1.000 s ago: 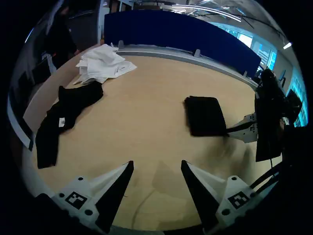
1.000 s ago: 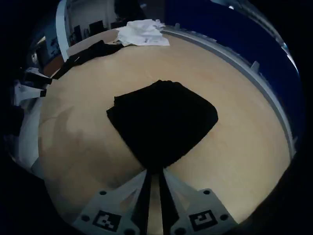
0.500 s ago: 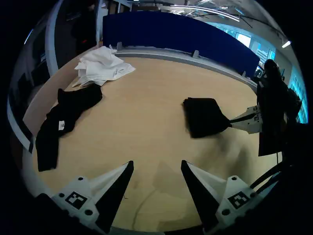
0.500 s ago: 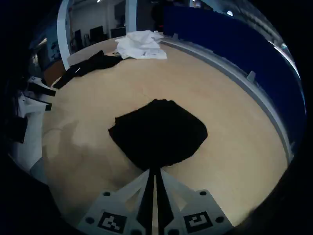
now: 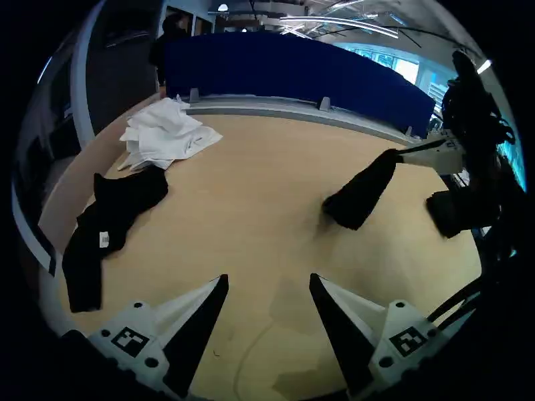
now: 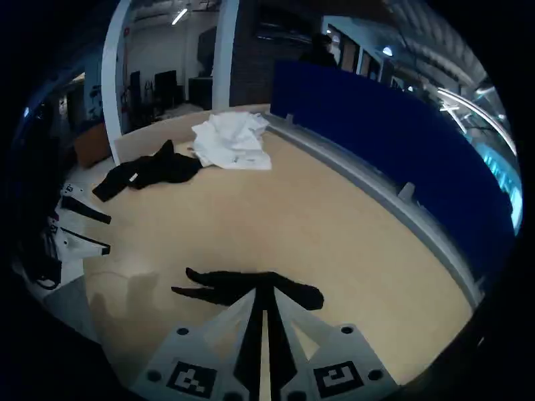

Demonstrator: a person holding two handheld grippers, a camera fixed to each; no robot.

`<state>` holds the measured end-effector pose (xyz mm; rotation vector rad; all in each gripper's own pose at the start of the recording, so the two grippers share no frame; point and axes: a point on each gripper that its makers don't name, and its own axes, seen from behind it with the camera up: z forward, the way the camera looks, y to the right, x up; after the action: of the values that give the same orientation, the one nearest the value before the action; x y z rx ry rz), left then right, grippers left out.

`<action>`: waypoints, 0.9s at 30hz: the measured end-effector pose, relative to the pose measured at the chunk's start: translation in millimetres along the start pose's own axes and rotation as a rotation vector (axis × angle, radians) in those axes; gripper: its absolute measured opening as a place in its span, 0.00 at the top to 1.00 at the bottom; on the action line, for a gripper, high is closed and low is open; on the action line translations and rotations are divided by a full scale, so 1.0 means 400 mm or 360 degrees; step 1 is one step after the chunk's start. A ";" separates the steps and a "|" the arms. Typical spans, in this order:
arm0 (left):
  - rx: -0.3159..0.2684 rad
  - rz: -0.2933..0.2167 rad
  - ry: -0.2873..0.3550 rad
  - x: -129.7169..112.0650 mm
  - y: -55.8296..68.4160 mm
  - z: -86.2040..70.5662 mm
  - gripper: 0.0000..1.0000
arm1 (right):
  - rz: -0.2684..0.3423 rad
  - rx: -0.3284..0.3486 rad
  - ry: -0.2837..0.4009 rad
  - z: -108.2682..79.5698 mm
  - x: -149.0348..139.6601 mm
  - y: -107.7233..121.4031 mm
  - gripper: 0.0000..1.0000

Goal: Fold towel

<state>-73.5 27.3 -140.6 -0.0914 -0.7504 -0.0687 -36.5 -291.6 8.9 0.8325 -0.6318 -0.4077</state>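
Bunched black towel [image 5: 360, 192] hangs pinched in right gripper [image 6: 265, 314]; bottom seemingly touching table [image 5: 254, 174]; left gripper [image 5: 267, 307] spread.

Two black cloths [image 5: 361, 192] [image 5: 114, 210], one white pile [image 5: 166, 134]

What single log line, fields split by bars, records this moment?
right gripper: shut on black towel | towel: one end raised off table | left gripper: open, empty
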 end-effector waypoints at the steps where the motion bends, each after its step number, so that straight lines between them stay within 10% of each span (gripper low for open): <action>1: -0.0003 0.0003 0.0004 0.005 0.002 0.000 0.10 | -0.0008 -0.0009 0.0009 -0.010 0.014 0.005 0.96; 27: -0.0058 0.0042 0.0028 0.045 0.038 0.001 0.10 | 0.0017 -0.0194 0.0023 -0.157 0.004 0.158 0.96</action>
<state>-59.0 41.9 -129.0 -0.1355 -0.7305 -0.0578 12.0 -219.0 27.0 0.7153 -0.5919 -0.4260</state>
